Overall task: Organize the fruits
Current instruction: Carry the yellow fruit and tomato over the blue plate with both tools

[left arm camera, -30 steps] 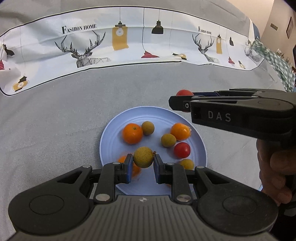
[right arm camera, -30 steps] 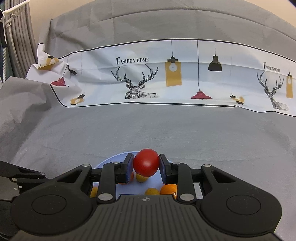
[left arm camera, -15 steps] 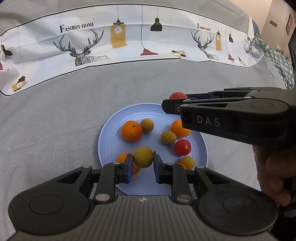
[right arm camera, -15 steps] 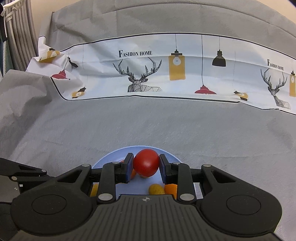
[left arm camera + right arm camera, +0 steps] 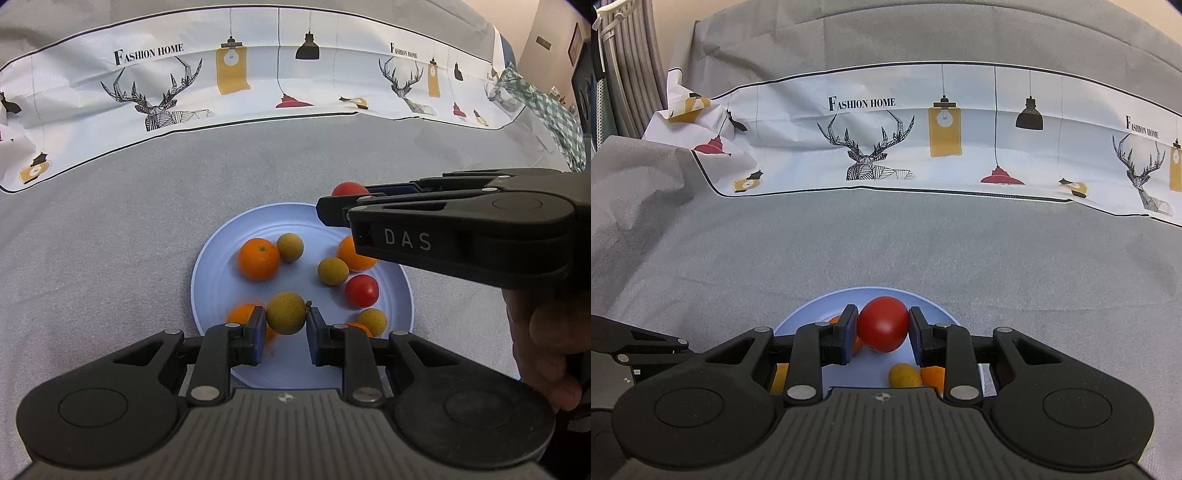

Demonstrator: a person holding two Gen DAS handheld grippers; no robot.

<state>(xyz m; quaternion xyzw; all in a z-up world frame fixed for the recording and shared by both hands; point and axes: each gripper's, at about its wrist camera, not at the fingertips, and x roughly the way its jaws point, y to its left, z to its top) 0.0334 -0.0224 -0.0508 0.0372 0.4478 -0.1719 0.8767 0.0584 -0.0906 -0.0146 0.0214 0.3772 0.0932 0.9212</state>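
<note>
A light blue plate (image 5: 218,284) lies on the grey cloth and holds oranges (image 5: 258,259), yellow-green round fruits (image 5: 333,271) and a red tomato (image 5: 362,290). My left gripper (image 5: 286,325) is shut on a yellow-green round fruit (image 5: 286,313) above the plate's near part. My right gripper (image 5: 882,328) is shut on a red tomato (image 5: 882,324) above the plate's far edge (image 5: 812,308). In the left wrist view the right gripper (image 5: 338,208) reaches in from the right, its tomato (image 5: 349,189) partly hidden by the fingers.
A white printed cloth with deer and lamps (image 5: 229,74) lies across the back of the table. A green checked cloth (image 5: 554,122) sits at the far right. A person's hand (image 5: 546,339) holds the right gripper. A radiator (image 5: 624,66) stands at far left.
The right gripper with its tomato has moved left and forward over the plate. The left gripper holds its fruit in about the same place.
</note>
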